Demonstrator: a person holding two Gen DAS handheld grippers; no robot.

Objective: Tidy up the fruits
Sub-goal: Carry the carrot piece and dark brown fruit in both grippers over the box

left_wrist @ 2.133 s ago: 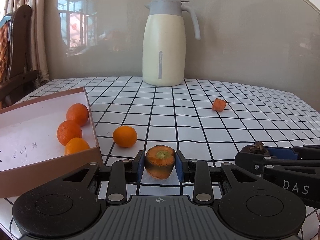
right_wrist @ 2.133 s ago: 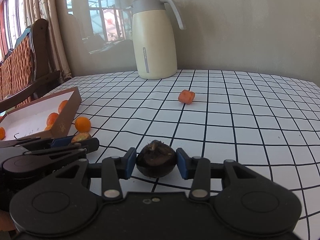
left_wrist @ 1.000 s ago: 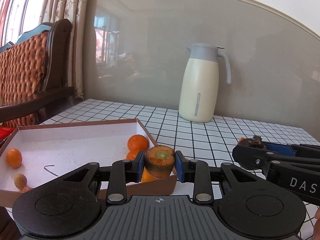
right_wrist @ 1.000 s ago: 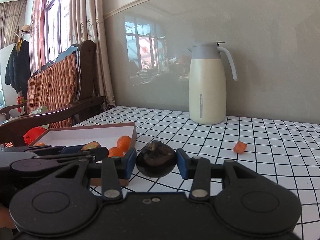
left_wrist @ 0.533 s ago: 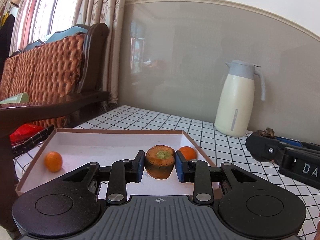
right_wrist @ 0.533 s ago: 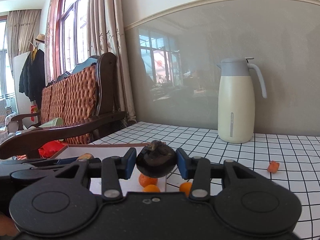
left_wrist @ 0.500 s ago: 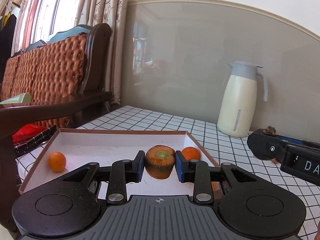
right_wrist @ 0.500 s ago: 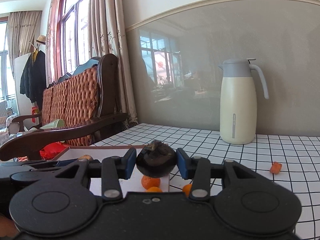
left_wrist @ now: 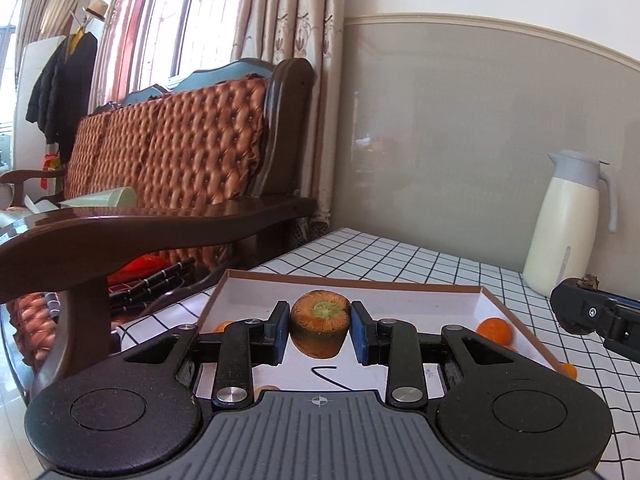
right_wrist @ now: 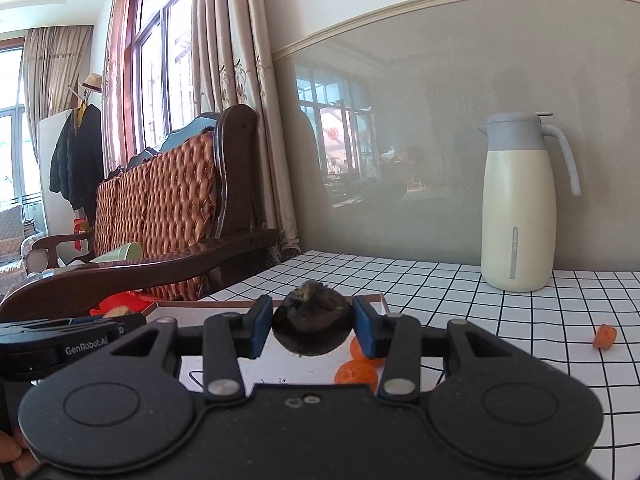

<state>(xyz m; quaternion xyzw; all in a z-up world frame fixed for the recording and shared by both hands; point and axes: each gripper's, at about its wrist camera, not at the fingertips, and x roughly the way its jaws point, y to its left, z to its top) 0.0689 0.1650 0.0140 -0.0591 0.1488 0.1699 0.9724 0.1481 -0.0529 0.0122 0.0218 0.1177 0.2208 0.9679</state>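
Item 1, carrot stub (left_wrist: 319, 328): I have it pinched between the blue pads of my left gripper (left_wrist: 319, 330), centre of the left wrist frame. Cut face toward the lens, orange ring around a pale green core, skin darkened toward the lower end. The gripper points slightly downward, level across, with the stub held above the white floor of the box (left_wrist: 400, 304).

Item 2, dark round fruit (right_wrist: 313, 328): clamped between the pads of my right gripper (right_wrist: 313, 330), centre of the right wrist frame. Near-black skin, dry brownish calyx on top. The tool tilts a little below level, with the fruit in front of the box's right corner. In the left view this gripper enters at the right edge, the fruit only partly visible there.

Item 3, box: shallow cardboard tray, brown rim, white inside, a dark pen stroke on the floor. It sits on the checked tablecloth (left_wrist: 440, 268) at lower centre.

Item 4, oranges: one orange (left_wrist: 495, 330) inside the box by its right wall; two more (right_wrist: 356, 372) show beneath my right gripper's pad, lower centre of that frame.

Item 5, loose carrot piece (right_wrist: 605, 336): on the cloth at the right edge, well apart from the box.

Item 6, surroundings: cream thermos jug (right_wrist: 520, 204) at the wall, right; wooden bench with woven back (left_wrist: 172, 152), left; curtains (left_wrist: 288, 12) above.
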